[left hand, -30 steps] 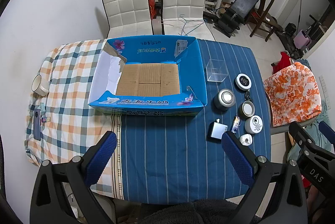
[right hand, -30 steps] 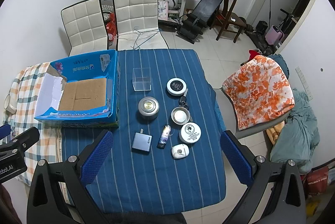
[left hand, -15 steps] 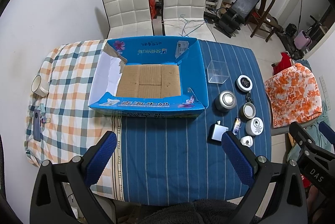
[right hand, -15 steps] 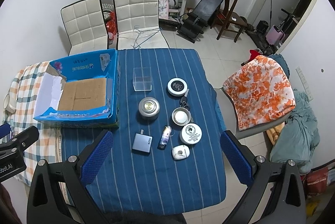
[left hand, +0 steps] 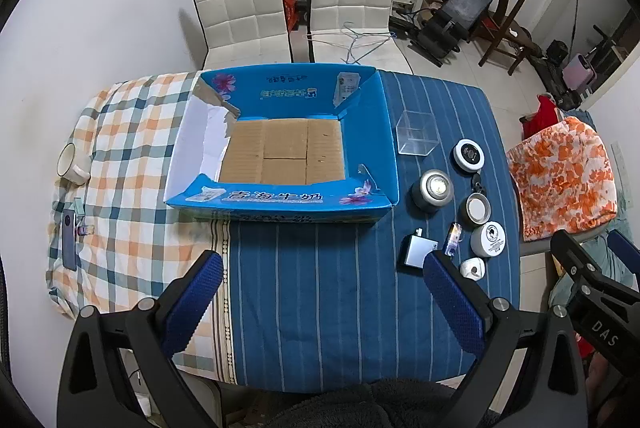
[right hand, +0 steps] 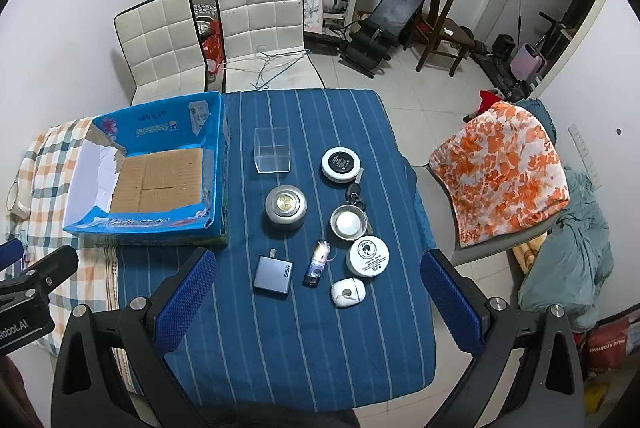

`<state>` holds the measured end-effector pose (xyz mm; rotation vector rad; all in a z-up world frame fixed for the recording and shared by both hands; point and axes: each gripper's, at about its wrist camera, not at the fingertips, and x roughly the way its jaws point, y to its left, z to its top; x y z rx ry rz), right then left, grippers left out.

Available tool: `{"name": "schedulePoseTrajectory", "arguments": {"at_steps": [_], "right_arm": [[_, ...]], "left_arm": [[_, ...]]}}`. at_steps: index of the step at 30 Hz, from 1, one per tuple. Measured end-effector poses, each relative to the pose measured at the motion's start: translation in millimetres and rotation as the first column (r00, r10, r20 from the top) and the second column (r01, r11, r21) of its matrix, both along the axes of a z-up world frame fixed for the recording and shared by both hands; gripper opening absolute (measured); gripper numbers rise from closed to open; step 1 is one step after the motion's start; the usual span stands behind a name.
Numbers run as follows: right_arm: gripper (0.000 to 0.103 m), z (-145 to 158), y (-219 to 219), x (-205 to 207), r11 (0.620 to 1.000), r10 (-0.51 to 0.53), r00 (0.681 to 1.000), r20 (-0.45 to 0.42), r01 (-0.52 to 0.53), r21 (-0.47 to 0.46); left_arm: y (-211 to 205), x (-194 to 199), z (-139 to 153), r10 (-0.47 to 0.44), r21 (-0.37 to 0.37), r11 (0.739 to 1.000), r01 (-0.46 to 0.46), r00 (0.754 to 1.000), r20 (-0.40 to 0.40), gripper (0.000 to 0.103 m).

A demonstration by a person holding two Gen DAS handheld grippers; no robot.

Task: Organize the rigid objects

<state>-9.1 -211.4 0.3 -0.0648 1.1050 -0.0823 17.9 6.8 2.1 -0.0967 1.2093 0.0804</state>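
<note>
Left gripper (left hand: 322, 278): blue-padded fingers spread wide, holding nothing, hovering above the near edge of the table.
Right gripper (right hand: 318, 276): blue-padded fingers also spread wide and empty, hovering above the small items on the blue cloth.
Table cover: blue striped cloth (right hand: 280, 328) on the right part, orange-and-teal checked cloth (left hand: 132, 163) on the left part.
Open blue cardboard box (left hand: 384, 147): sits across the seam of the two cloths, flaps up, brown corrugated floor bare.
Clear square plastic box (right hand: 272, 149): just right of the cardboard box, farthest of the small items from the grippers.
Round black-topped white tin (right hand: 340, 163): right of the clear box.
Round silver metal jar (right hand: 286, 207): in front of the clear box.
Black key fob (right hand: 355, 192): between the black-topped tin and the small metal cup (right hand: 348, 222).
White round labelled tin (right hand: 367, 256): just in front of the cup.
Grey rectangular charger block (right hand: 273, 274): nearest row, on the left.
Small dark printed lighter (right hand: 317, 264): between the charger and the white tin.
White oval case (right hand: 347, 292): nearest row, on the right.
White mug (left hand: 71, 163): on its side at the checked cloth's far left edge.
Dark phone (left hand: 70, 240): flat on the checked cloth, nearer than the mug.
</note>
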Motion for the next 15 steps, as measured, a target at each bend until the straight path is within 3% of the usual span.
{"name": "schedulePoseTrajectory", "arguments": {"at_steps": [7, 12, 15], "right_arm": [[0.103, -29.8, -45.7, 51.1, 0.992, -0.071, 0.995, -0.073, 0.079, 0.100], [0.103, -94.4, -87.5, 133.6, 0.981, -0.156, 0.981, -0.118, 0.168, 0.100], [0.103, -147.9, -106.5, 192.8, 0.969, -0.177, 0.961, -0.211, 0.208, 0.135]], "left_arm": [[-18.6, 26.3, -8.4, -0.025, -0.027, 0.999, 0.025, 1.000, 0.005, 0.103], [-57.0, 92.1, -23.2, -0.095, -0.033, 0.995, 0.095, 0.995, 0.007, 0.103], [-84.6, 145.1, -47.7, -0.122, -0.011, 0.993, 0.122, 0.992, -0.016, 0.103]]}}
